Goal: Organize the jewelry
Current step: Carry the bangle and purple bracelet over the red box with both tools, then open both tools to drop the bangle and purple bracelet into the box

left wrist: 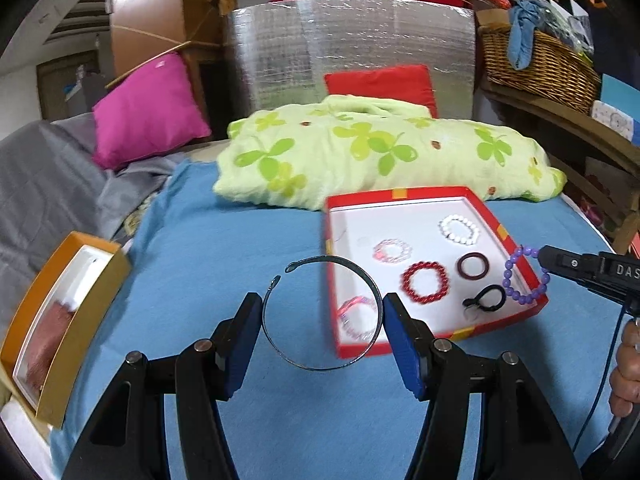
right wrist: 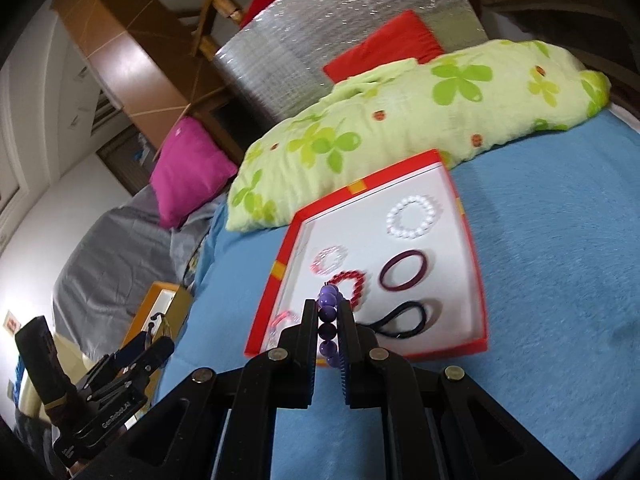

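Observation:
A red tray with a white floor (left wrist: 352, 216) (right wrist: 456, 340) lies on the blue blanket. In it are a white bead bracelet (left wrist: 459, 230) (right wrist: 416, 216), pink bead bracelets (left wrist: 393, 251), a red bead bracelet (left wrist: 425, 282) (right wrist: 349, 280), a dark maroon ring (left wrist: 473, 266) (right wrist: 402, 270) and a black hair tie (left wrist: 485, 299) (right wrist: 404, 320). My left gripper (left wrist: 322, 314) holds a thin dark metal bangle (left wrist: 320, 312) between its blue pads, just left of the tray. My right gripper (right wrist: 328, 322) is shut on a purple bead bracelet (right wrist: 328, 320) (left wrist: 524, 276) above the tray's near edge.
An orange box (left wrist: 60, 320) (right wrist: 160, 308) lies at the blanket's left edge. A green flowered quilt (left wrist: 380, 152) (right wrist: 400, 120), a pink pillow (left wrist: 148, 108) and a red pillow (left wrist: 380, 84) lie behind the tray. A wicker basket (left wrist: 540, 60) stands at the back right.

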Demonstrator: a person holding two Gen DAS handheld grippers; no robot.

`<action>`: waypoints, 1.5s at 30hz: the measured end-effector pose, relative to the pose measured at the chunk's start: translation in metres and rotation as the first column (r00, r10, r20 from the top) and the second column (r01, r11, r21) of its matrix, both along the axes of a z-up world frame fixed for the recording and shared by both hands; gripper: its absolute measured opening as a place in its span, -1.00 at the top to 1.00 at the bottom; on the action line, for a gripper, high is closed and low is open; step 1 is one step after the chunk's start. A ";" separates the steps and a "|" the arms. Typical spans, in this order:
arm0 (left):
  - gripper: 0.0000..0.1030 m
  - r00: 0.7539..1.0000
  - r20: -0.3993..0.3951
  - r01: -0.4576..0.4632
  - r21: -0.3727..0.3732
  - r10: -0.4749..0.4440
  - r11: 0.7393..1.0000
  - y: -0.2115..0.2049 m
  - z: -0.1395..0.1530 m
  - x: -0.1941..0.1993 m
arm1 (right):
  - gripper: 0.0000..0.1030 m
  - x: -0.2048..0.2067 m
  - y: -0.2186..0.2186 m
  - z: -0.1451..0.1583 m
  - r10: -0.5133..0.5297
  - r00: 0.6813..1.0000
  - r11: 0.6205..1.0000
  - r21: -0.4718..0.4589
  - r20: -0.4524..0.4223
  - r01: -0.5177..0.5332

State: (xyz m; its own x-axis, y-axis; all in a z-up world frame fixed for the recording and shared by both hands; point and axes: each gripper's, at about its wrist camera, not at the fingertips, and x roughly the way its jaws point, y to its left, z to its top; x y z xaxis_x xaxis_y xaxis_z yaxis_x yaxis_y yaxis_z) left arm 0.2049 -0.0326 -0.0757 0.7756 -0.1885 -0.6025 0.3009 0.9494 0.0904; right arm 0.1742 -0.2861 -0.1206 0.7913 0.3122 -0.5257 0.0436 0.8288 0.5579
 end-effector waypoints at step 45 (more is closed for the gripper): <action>-0.23 0.952 -0.262 0.177 0.040 -0.160 0.983 -0.085 -0.078 0.130 | 0.80 0.148 -0.018 -0.049 -0.005 0.991 0.995 0.095 -0.132 0.018</action>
State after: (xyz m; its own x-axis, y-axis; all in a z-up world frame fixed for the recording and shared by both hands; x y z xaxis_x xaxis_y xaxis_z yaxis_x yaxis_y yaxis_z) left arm 0.3348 -0.1175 -0.1536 0.5531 -0.2588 -0.7919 0.4767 0.8778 0.0461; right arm 0.3226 -0.3045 -0.1697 0.7209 0.3575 -0.5937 0.1315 0.7706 0.6236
